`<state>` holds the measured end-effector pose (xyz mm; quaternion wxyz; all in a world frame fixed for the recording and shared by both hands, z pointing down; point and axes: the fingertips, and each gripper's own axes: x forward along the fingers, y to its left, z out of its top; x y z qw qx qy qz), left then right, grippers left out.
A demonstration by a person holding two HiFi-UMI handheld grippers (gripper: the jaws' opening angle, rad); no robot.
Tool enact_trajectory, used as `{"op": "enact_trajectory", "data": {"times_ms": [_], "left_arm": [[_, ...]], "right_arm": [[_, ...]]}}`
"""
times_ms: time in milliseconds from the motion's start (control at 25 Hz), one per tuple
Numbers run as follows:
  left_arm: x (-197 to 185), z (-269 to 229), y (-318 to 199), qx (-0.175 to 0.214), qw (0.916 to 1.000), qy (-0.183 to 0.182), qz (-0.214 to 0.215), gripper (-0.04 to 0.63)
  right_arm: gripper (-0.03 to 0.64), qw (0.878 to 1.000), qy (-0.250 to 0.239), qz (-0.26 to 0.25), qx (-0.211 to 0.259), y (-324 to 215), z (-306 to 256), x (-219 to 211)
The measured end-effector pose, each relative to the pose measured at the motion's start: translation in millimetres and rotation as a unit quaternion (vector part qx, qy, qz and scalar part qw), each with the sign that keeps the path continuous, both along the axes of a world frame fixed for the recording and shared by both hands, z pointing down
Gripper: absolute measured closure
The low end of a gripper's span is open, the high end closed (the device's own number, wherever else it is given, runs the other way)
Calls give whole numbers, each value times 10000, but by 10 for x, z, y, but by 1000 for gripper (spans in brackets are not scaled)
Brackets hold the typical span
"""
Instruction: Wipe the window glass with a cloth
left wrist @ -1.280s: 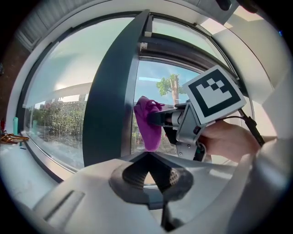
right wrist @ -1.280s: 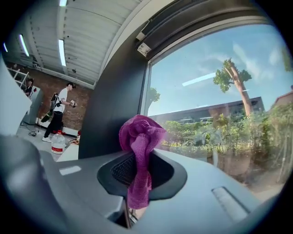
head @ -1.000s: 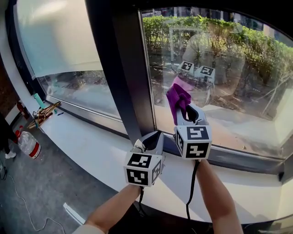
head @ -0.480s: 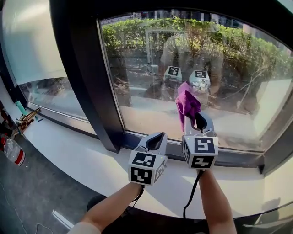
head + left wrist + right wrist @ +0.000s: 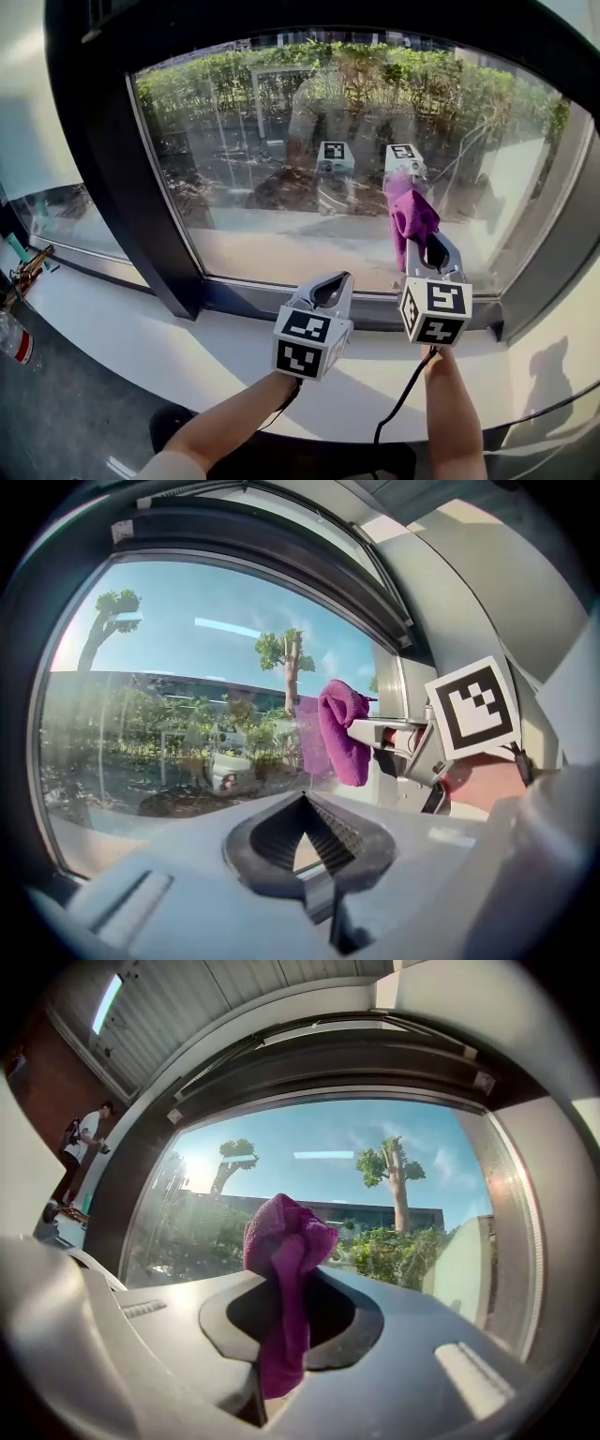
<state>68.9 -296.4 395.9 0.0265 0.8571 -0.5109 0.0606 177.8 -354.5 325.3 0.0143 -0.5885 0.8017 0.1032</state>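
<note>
Cloth (image 5: 281, 1269), purple and fuzzy like towelling, is bunched into a soft lump and pinched tight between the closed jaws of the right tool (image 5: 279, 1335). The right gripper view shows a tail of it trailing down through the smooth grey plastic jaws. Only the left gripper view shows the left tool (image 5: 302, 801) closely: its ribbed pads meet at the tips with nothing between them. Past it, the cloth's top is pressed to the window glass (image 5: 187, 696), touching its own reflection. In the head view both tools hang over a smooth white sill (image 5: 187, 347), the left one back from the pane. A dark frame (image 5: 103, 187) surrounds the glass, and a green hedge (image 5: 375, 75) lies beyond.
</note>
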Motion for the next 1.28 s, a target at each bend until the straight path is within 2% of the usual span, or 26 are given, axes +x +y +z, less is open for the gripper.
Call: {"op": "enact_trajectory", "data": {"times_ms": [160,360,720,960,1160,1280], "left_arm": [[499,-27,14,20,9993,-40,372,594],[924,-12,25,18,9975,-2,702,594],[1213,6,143,5,9954,-120,953,594],[1135,32,164,-27,9956,-168,917,594],[1074,52,172,-69,9959,-105,890,594],[948,88,171,-125,9965,-129,822,594]], "right_arm": [[543,9989,-74,460,-3,13,-28,659],[543,9949,-171,992,-43,-55,16,1355],[545,9780,-659,1965,-235,-82,115,2507],[545,9562,-1058,2695,-424,-57,295,2966],[545,9274,-980,3561,-592,-17,446,3182],[545,9146,-881,3869,-780,-38,630,3262]]}}
